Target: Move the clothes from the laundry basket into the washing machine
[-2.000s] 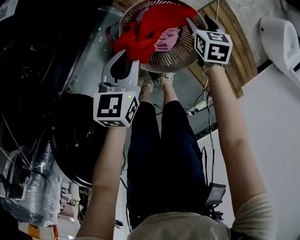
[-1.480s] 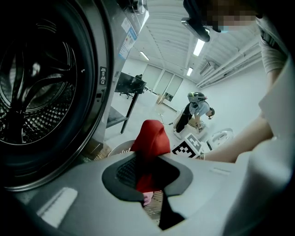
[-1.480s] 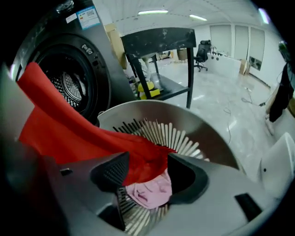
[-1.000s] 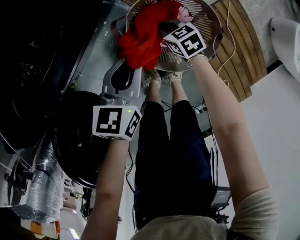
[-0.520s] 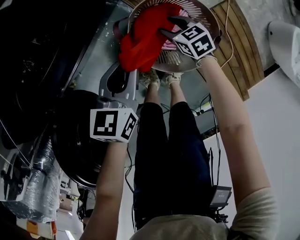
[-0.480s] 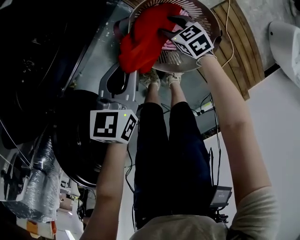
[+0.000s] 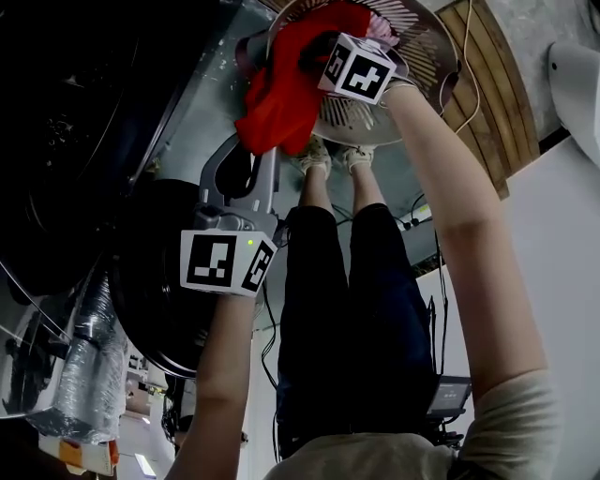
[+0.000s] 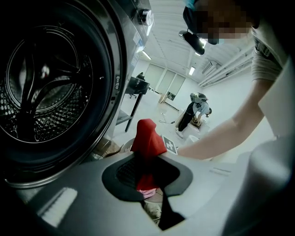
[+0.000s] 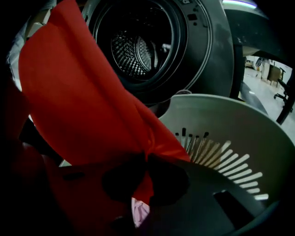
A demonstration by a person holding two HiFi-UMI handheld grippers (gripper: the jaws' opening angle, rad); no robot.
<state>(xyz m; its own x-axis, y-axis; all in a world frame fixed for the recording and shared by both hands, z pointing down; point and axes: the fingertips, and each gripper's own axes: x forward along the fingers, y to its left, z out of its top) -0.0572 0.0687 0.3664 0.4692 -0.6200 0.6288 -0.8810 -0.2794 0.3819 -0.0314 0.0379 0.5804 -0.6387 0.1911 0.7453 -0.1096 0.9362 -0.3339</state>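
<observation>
The left gripper (image 7: 260, 148) is nearly closed, its jaws pinching a fold of the red garment (image 7: 281, 84). In the left gripper view the cloth rises as a peak from between the pads (image 8: 146, 170). The right gripper (image 7: 311, 52) reaches into the basket (image 7: 375, 117) from the other side. Its jaws have just been closing, and in the right gripper view they stand narrow with the same red garment caught between them (image 9: 145, 171). From there the cloth spreads up and to the left as a broad sheet (image 9: 78, 87).

Both grippers thus grip the one garment. It is bunched over the basket's left rim, part above the basket and part hanging outside it, on the washer's side.

A pink garment (image 7: 380, 26) lies in the basket under the red one. A bit of it shows below the jaws in each gripper view (image 8: 147, 192) (image 9: 139, 209).

The basket is round and pale, with a slotted wall (image 9: 216, 156), and it stands on the floor just beside the washer (image 8: 46, 92). The door (image 7: 155, 281) hangs open near the left gripper. The drum (image 9: 131, 50) shows its perforated wall through the opening. The person's shoes (image 7: 333, 155) stand just beside the basket.
</observation>
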